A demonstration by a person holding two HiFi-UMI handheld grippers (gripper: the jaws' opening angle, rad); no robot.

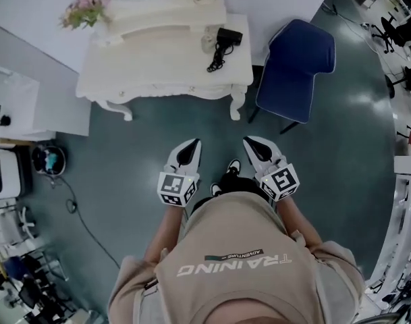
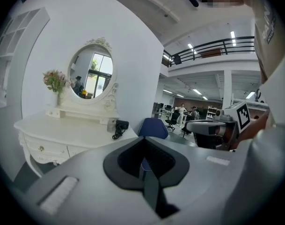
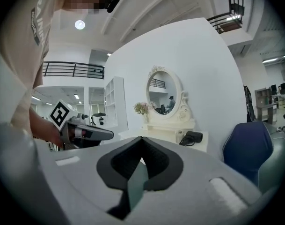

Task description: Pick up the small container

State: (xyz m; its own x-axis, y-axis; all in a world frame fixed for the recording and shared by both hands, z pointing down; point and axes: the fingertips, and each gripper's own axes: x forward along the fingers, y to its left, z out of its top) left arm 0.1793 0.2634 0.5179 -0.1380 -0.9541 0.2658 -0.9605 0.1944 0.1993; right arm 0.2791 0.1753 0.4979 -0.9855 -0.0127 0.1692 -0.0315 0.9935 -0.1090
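Observation:
A small pale container [image 1: 207, 42] stands on the white dressing table [image 1: 158, 69], just left of a black hair dryer [image 1: 225, 39]. In the left gripper view the container [image 2: 111, 124] sits beside the dryer [image 2: 120, 126] at the table's right end. My left gripper [image 1: 189, 145] and right gripper [image 1: 250, 142] hover side by side over the floor, well short of the table and pointing at it. Both are shut with nothing between the jaws. The left gripper [image 2: 143, 143] and right gripper [image 3: 141, 142] show closed tips in their own views.
A blue chair [image 1: 296, 63] stands right of the table. A round mirror [image 2: 91, 74] and a vase of flowers [image 1: 87, 9] sit at the table's back. White cabinets and cables line the left [image 1: 16, 174]. Grey-green floor lies between me and the table.

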